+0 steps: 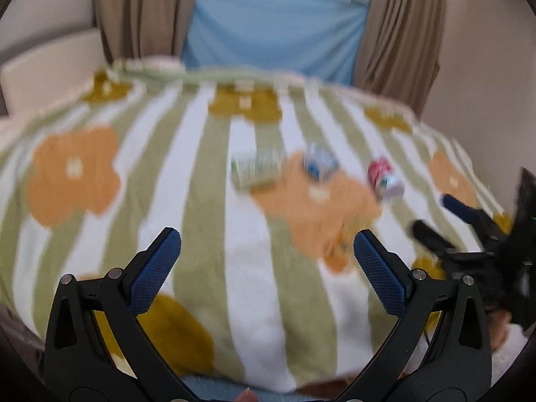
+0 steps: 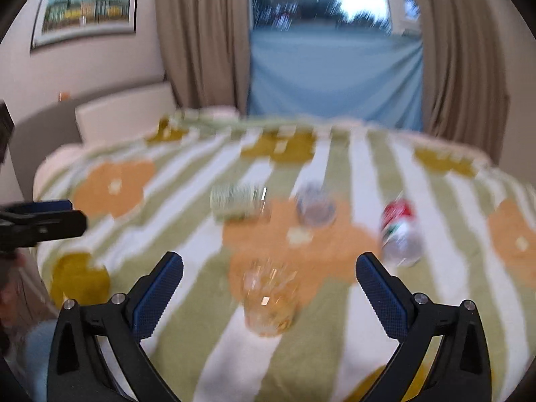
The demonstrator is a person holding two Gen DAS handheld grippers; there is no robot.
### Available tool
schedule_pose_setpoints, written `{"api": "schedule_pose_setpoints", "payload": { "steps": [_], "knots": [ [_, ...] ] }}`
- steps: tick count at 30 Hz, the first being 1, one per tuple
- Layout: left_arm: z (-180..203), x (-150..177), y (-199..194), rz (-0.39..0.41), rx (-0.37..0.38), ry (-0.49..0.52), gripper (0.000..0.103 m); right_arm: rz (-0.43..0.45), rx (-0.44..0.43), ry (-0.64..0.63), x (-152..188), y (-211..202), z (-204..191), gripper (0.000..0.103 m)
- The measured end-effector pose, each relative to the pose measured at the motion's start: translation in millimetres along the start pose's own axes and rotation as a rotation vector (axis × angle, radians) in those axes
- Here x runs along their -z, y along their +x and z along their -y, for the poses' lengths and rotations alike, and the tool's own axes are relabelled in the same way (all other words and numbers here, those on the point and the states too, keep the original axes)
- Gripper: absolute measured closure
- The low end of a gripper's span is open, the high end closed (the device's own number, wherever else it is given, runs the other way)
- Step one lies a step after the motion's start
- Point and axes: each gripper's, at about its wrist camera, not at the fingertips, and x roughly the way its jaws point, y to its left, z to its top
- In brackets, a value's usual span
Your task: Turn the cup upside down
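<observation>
Here, both views are smeared by motion blur, so fine detail is lost. In the right wrist view, the right gripper (image 2: 269, 288) is seen released, its 2 blue-padded fingers (image 2: 157, 296) spread wide with nothing between the pads. A clear glass cup (image 2: 269, 296) is found just ahead of that gap, roughly centred between the fingertips and apart from both; whether it stands upright or inverted cannot be told through the blur. It rests on the striped blanket (image 2: 335, 351), on the near edge of an orange flower (image 2: 301, 244).

Beyond the glass cup, 3 more cups are spread across the blanket. A green-patterned cup (image 2: 238, 202) appears to lie on its side beyond and to the left. A blue-patterned cup (image 2: 316, 206) is placed beyond and slightly right. A red-and-white cup (image 2: 398, 227) appears to lie on its side beyond and well to the right.

In the left wrist view, the left gripper (image 1: 266, 269) is likewise released, jaws wide, over bare blanket; the glass cup cannot be made out there. The right gripper (image 1: 435, 216) is seen at the right edge.

Farthest from the glass cup, beige curtains (image 2: 201, 33) are hung either side of a blue cloth (image 2: 335, 73), and a framed picture (image 2: 87, 10) is mounted on the wall to the left.
</observation>
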Motion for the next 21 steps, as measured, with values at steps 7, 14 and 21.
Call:
{"api": "schedule_pose_setpoints", "payload": {
  "steps": [7, 14, 21],
  "knots": [
    [32.6, -46.5, -54.3, 0.243, -0.091, 0.129, 0.0, 0.235, 0.133, 0.006, -67.2, -86.8, -0.3, 0.0],
    [41.9, -31.7, -83.9, 0.354, -0.138, 0.128, 0.0, 0.259, 0.239, 0.021, -79.6, -110.1, -2.4, 0.0],
    [45.3, -23.1, -89.4, 0.342, -0.143, 0.129, 0.0, 0.236, 0.215, 0.04, -65.9, -112.4, -5.3, 0.0]
  ]
}}
